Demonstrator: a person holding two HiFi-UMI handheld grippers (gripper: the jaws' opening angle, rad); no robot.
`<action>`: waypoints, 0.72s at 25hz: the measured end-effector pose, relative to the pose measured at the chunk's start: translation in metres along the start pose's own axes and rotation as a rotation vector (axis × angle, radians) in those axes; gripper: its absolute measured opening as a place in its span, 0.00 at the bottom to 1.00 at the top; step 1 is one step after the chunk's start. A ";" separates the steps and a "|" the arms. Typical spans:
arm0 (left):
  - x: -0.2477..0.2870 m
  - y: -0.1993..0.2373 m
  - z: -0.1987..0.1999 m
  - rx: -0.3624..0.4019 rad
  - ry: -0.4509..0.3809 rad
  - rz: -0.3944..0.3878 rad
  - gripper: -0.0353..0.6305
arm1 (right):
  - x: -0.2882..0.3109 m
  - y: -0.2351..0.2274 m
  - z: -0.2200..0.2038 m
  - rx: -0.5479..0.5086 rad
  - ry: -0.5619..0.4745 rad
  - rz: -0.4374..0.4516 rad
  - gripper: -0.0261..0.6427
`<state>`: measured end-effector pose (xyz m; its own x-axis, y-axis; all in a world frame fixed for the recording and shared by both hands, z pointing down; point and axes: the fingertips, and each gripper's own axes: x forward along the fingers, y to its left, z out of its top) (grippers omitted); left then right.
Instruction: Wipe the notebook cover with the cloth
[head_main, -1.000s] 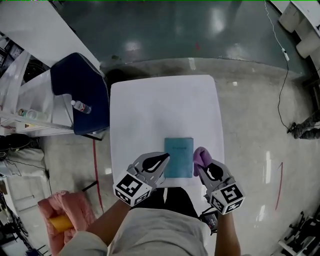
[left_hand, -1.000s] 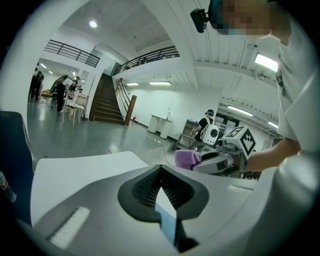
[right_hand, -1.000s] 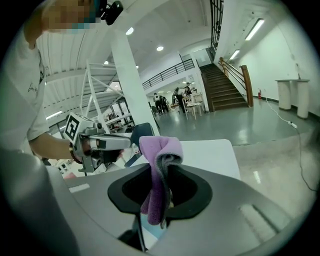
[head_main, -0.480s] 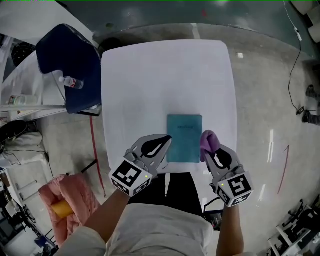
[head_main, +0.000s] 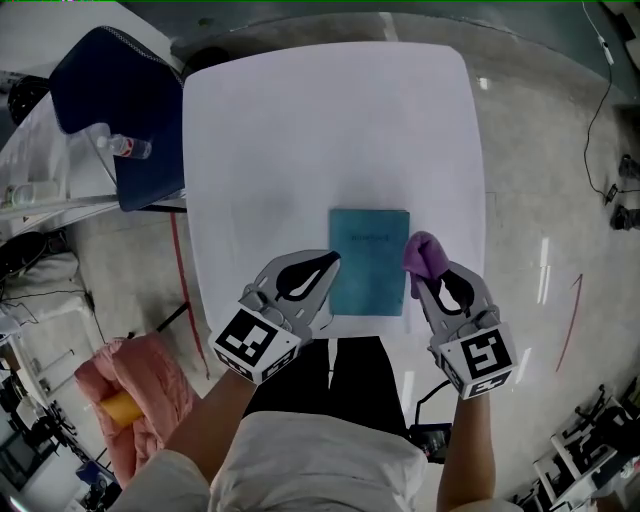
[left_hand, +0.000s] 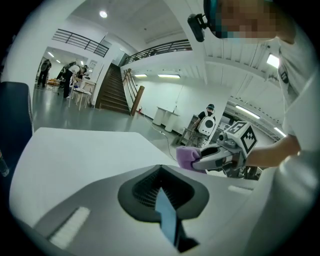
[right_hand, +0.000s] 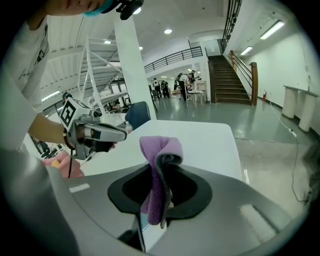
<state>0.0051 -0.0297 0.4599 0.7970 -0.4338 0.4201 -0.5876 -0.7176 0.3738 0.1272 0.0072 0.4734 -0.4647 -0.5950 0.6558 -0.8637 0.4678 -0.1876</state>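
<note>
The teal notebook (head_main: 368, 262) lies flat on the white table (head_main: 320, 130), near its front edge. My left gripper (head_main: 330, 263) is shut, and its tip rests at the notebook's left edge. A thin blue strip of the notebook (left_hand: 167, 217) shows through the slit between its jaws (left_hand: 160, 169). My right gripper (head_main: 424, 268) is shut on a folded purple cloth (head_main: 421, 250), just off the notebook's right edge. The cloth (right_hand: 159, 150) stands up between those jaws (right_hand: 159, 165). Each gripper view shows the other gripper across the table: the right one (left_hand: 216, 157) and the left one (right_hand: 107, 133).
A dark blue chair (head_main: 120, 95) stands off the table's left side, with a plastic bottle (head_main: 125, 147) by it. A pink bundle with an orange thing (head_main: 135, 395) lies on the floor at the lower left. A cable (head_main: 605, 60) runs over the floor at the right.
The head view has shifted, so the table and notebook sit higher and nearer its middle. Both grippers keep their places at the notebook's two sides, and the cloth stays held.
</note>
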 end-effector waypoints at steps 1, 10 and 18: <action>0.002 0.000 0.000 -0.003 -0.002 -0.002 0.05 | 0.002 -0.003 0.001 -0.009 0.002 -0.001 0.19; 0.012 0.009 -0.001 -0.017 -0.003 0.006 0.05 | 0.024 -0.016 0.007 -0.183 0.090 0.003 0.19; 0.015 0.023 -0.006 -0.062 -0.002 0.032 0.05 | 0.050 -0.024 -0.003 -0.376 0.228 0.024 0.19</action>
<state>0.0023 -0.0493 0.4799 0.7778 -0.4572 0.4313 -0.6204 -0.6682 0.4106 0.1248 -0.0319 0.5129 -0.3924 -0.4416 0.8068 -0.7025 0.7101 0.0470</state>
